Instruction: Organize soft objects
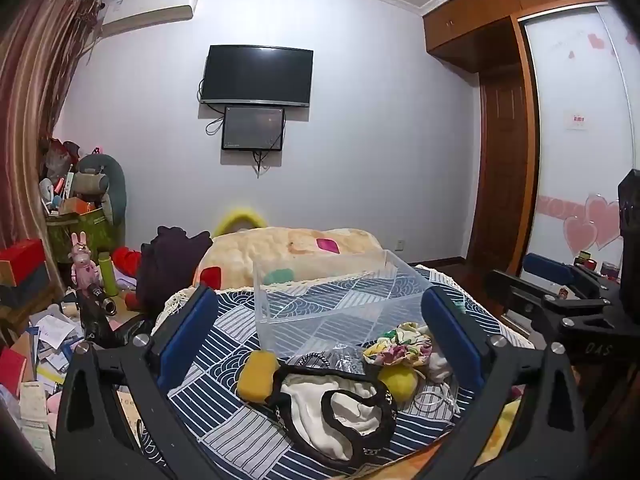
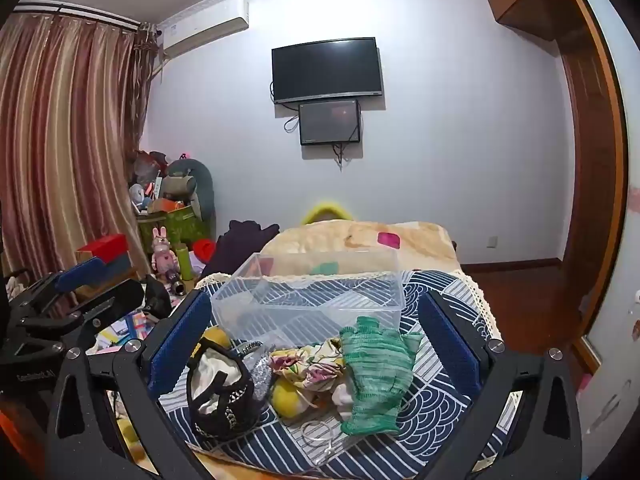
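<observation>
A heap of soft things lies on a blue-and-white patterned cloth (image 1: 224, 328) in front of an empty clear plastic bin (image 1: 336, 300), which also shows in the right wrist view (image 2: 308, 296). The heap holds a yellow sponge (image 1: 258, 376), a white garment with black trim (image 1: 340, 408), a floral cloth (image 1: 400, 346), a yellow ball (image 1: 398, 384) and a green knitted glove (image 2: 374, 380). My left gripper (image 1: 320, 320) is open and empty above the heap. My right gripper (image 2: 316, 328) is open and empty too, with the glove between its fingers' span.
A cream blanket (image 1: 288, 252) lies behind the bin. Boxes, toys and papers (image 1: 48, 320) crowd the floor at left by the curtain (image 2: 60, 140). A wardrobe (image 1: 576, 140) and door stand at right. A TV (image 1: 258, 74) hangs on the far wall.
</observation>
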### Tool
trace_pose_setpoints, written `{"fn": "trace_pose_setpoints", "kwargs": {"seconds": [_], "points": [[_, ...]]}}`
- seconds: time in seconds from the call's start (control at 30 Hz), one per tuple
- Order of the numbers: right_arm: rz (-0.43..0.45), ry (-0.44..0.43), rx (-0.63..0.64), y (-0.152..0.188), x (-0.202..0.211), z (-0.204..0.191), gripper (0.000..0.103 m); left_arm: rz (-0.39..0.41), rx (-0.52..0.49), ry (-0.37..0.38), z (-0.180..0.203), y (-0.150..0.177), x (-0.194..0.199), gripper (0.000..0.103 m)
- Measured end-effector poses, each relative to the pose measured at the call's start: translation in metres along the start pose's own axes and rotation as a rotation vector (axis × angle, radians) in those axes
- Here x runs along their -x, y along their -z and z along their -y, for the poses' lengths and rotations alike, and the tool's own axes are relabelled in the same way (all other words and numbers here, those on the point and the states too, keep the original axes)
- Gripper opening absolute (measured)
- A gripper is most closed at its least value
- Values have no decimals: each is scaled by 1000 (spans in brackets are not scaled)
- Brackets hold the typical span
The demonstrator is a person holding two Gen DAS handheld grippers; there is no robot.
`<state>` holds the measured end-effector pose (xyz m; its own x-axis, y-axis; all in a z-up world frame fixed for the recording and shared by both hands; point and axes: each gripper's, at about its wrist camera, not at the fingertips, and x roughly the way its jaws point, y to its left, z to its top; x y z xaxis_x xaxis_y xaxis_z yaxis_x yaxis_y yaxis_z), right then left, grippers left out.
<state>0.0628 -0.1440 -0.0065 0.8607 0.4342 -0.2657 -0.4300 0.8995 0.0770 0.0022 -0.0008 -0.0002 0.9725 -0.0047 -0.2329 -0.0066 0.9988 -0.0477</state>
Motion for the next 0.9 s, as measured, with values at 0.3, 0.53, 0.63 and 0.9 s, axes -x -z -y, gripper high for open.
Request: {"fn": "trace_pose_setpoints", "kwargs": {"seconds": [0.3, 0.53, 0.63, 0.9], "points": [[-2, -11, 8, 0, -1, -5, 103, 18, 27, 11, -3, -1, 1, 103], [4, -10, -5, 1, 5, -3, 103, 30, 30, -7, -5, 1, 2, 103], [4, -11, -3, 2, 5, -3, 103, 31, 31, -14, -5, 2, 1, 103], [4, -12, -4, 1, 4, -3, 103, 27, 38, -14, -6, 2, 1, 103]]}}
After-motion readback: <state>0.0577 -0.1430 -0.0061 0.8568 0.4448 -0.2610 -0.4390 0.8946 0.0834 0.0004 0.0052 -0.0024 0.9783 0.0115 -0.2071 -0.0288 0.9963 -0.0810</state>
